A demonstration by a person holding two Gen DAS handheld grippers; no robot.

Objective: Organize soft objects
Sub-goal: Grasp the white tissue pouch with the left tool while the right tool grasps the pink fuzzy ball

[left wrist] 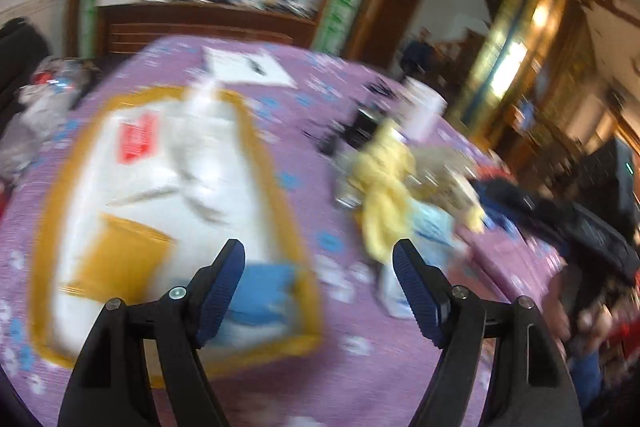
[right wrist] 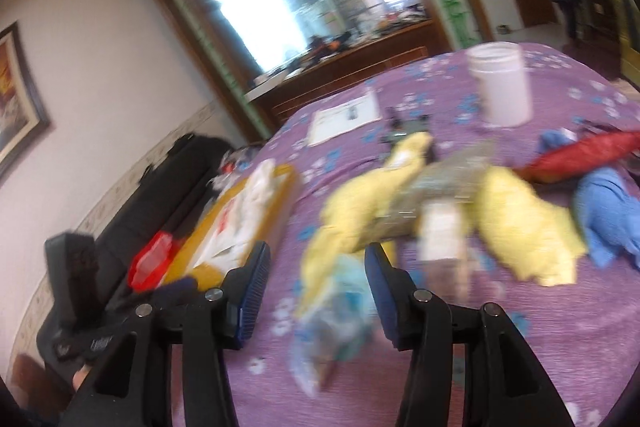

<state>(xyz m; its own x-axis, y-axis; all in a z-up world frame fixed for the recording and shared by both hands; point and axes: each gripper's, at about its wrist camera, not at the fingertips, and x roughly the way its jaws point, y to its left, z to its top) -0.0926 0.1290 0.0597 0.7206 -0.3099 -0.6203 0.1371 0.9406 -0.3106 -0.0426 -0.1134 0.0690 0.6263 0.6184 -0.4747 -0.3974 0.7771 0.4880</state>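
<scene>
Hovering over the purple floral desk (left wrist: pixel 248 379) with both sets of fingers parted and nothing between them: left gripper (left wrist: pixel 318 267) sitting between the yellow-rimmed tray (left wrist: pixel 280 187) and the soft pile, right gripper (right wrist: pixel 316 269) facing it. Yellow cloth (right wrist: pixel 524 235) is lying mid-pile, just beside the blue cloth (right wrist: pixel 608 219) and red pouch (right wrist: pixel 580 155). It's looking light, limp and non-fragile, so I'm judging a pinch on a bunched fold at its middle safest; edges will likely drape and snag neighbours.

My two wrist cameras look down along my tongs, close over the purple tabletop (left wrist: pixel 224 83); both share the yellow cloths (right wrist: pixel 524 227).
</scene>
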